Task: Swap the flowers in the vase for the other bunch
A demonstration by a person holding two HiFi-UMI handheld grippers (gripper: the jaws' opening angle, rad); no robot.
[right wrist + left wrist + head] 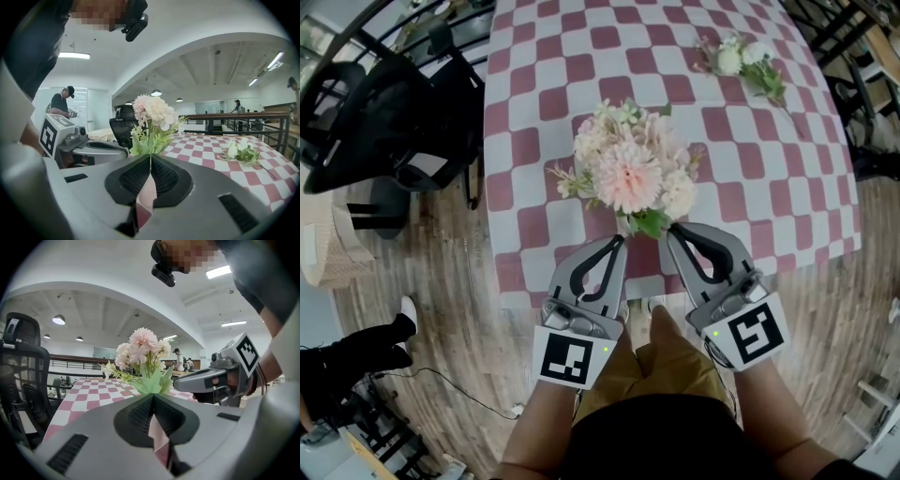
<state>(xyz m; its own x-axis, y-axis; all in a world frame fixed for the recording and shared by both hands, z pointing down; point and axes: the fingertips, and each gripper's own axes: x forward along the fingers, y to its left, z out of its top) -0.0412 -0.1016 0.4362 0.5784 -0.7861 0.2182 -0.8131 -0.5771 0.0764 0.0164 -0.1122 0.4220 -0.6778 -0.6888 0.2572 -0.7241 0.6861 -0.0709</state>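
The swap looks not begun: the pink bunch stands at the frame's centre, the white bunch lies at upper right, and the left gripper and right gripper have jaws pressed together, empty.

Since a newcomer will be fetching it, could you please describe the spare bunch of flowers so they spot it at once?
Look at the table with the red and white checked cover. Toward its far right corner lies the small bunch, flat on the surface. Unlike the big pink bouquet standing near the front edge, it has white blooms.
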